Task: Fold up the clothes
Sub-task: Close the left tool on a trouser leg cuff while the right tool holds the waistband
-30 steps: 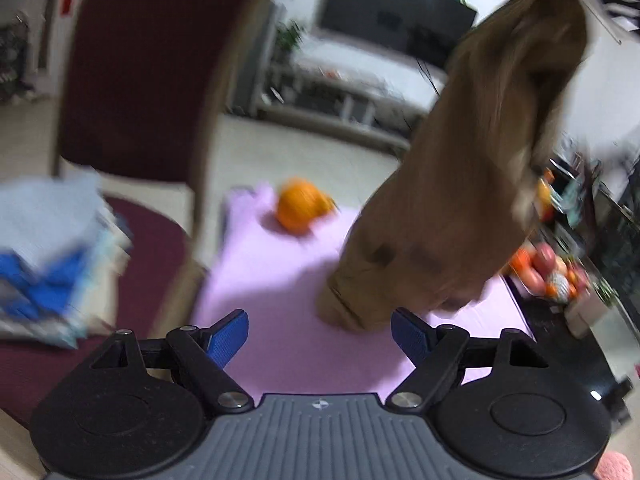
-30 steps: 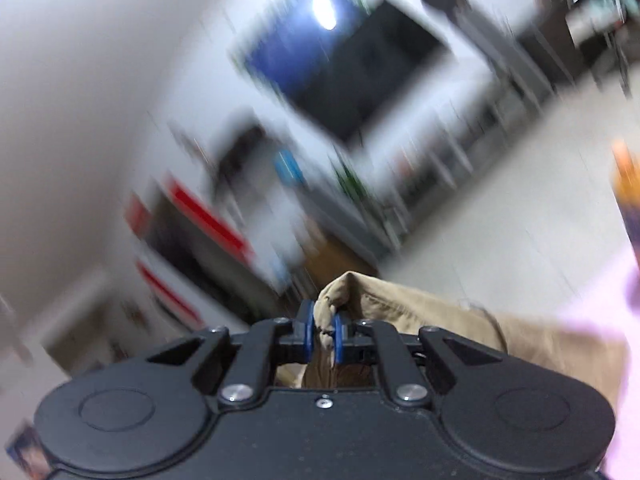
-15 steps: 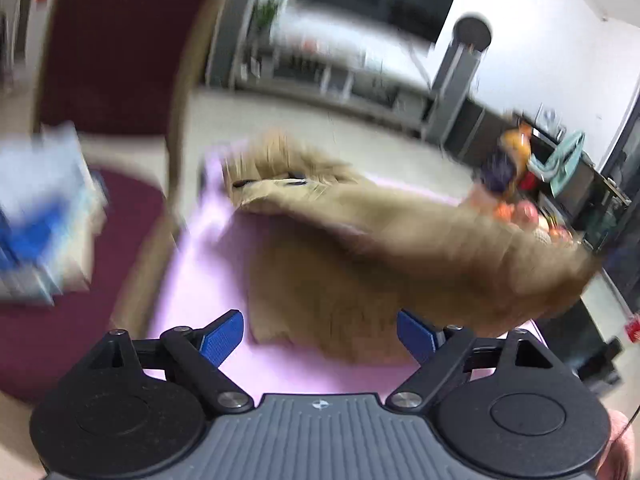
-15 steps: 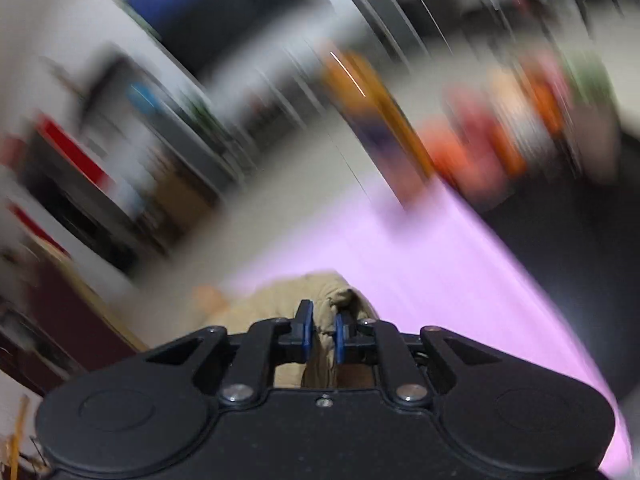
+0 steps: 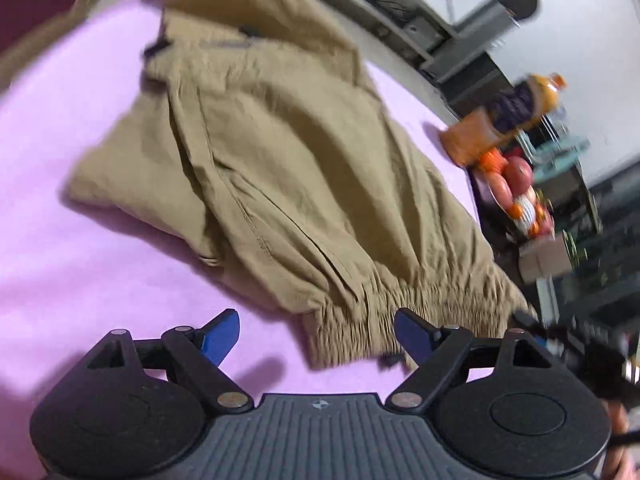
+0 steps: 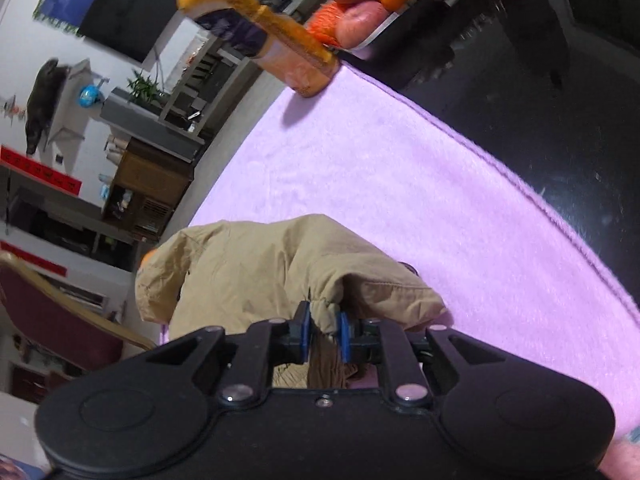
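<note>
The tan trousers (image 5: 280, 160) lie rumpled across the pink blanket (image 5: 60, 240). The left gripper (image 5: 316, 334) hangs wide and empty over the waistband — the right gripper (image 6: 324, 330), jaws easing apart, pinches a fold of cloth.

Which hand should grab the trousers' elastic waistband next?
Left, probably. Its tongs stand open right at the khaki trousers' gathered waistband. The right tongs are opening with trouser fabric between them.
</note>
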Tool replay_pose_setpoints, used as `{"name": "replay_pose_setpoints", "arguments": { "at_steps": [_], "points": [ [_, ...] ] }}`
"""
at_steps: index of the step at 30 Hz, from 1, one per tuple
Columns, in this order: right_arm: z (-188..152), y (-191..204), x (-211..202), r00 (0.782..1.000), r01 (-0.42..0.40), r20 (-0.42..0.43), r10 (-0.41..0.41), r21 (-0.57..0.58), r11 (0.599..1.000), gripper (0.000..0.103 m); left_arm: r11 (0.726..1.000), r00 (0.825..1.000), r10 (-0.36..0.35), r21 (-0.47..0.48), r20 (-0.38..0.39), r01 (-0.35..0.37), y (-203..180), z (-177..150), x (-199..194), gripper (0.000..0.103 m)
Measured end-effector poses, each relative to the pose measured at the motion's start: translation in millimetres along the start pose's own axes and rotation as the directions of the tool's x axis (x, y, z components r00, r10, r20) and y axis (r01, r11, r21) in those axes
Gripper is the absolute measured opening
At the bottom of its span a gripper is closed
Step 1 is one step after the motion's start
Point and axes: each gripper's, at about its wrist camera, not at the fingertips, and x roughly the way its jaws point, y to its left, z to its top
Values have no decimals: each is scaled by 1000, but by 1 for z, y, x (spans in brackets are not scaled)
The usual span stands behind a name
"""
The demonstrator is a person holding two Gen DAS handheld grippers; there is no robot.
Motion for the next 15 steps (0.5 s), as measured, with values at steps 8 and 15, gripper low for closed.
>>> {"name": "replay_pose_setpoints", "arguments": {
  "at_steps": [8,15],
  "points": [
    [1,-7,6,998,-55,-18,56,20,998,16,995,998,-63,-81,-32,60,-2,6,29,82],
    [1,-13,6,996,-85,-23,87,56,995,16,978,980,-195,-76,-28,192,-7,12,11,76]
  ]
}}
